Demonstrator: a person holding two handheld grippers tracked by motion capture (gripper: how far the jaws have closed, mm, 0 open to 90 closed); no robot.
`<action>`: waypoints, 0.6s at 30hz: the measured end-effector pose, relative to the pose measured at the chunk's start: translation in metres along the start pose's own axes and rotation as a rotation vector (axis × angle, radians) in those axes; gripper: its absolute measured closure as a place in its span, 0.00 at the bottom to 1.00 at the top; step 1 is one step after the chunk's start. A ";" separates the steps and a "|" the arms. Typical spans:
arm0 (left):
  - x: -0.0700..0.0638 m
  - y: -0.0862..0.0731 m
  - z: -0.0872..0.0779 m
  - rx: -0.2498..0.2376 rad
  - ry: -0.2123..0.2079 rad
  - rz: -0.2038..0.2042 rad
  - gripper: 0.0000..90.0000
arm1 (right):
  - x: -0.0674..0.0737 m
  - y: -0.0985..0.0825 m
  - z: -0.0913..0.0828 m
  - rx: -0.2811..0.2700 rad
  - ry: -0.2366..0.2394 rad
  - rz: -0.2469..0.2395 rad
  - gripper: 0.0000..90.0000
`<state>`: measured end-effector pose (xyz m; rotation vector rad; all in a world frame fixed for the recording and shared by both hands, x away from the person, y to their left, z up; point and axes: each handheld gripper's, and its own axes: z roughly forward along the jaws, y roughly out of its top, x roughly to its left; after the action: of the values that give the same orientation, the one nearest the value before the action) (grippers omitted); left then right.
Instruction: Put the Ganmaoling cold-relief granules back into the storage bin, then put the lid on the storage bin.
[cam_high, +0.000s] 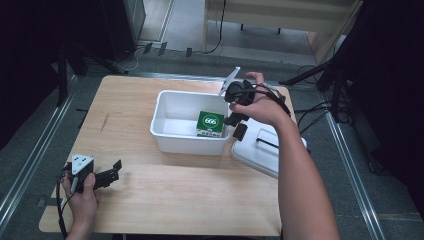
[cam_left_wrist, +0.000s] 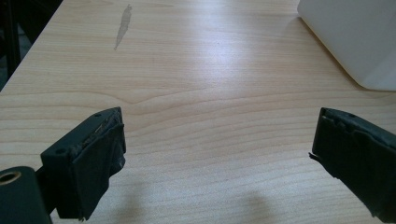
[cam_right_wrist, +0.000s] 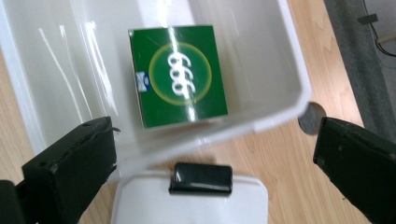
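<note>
Colours, bin and tabletop
White bin (cam_high: 172, 137); green box (cam_right_wrist: 176, 74), white "666" in yellow ring; pale wood-grain tabletop (cam_high: 165, 195); white lid (cam_high: 260, 152), black latch (cam_right_wrist: 201, 178).

Wooden table (cam_high: 165, 200), grey floor (cam_high: 30, 145), floor cables (cam_high: 220, 30)

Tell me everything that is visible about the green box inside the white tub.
The square green cardboard box lies flat on the floor of the white plastic tub, near its right wall. Its top bears a yellow ring with white "666" and a small blue mark. It appears closed. The open right claw hovers above, not touching it.
</note>
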<state>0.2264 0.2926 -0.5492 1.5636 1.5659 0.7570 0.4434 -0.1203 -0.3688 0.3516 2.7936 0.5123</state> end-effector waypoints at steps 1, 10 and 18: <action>0.000 0.000 0.000 0.002 0.001 0.002 0.03 | 0.000 -0.003 -0.002 0.000 -0.002 0.006 0.00; 0.000 0.000 0.000 -0.003 0.002 -0.005 0.03 | -0.004 -0.044 -0.018 0.007 -0.023 0.052 0.00; 0.000 0.000 0.000 -0.004 0.003 -0.004 0.03 | -0.002 -0.077 -0.012 0.041 -0.002 0.094 0.00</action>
<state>0.2262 0.2925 -0.5493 1.5567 1.5679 0.7605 0.4268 -0.1941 -0.3861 0.4946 2.7997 0.4753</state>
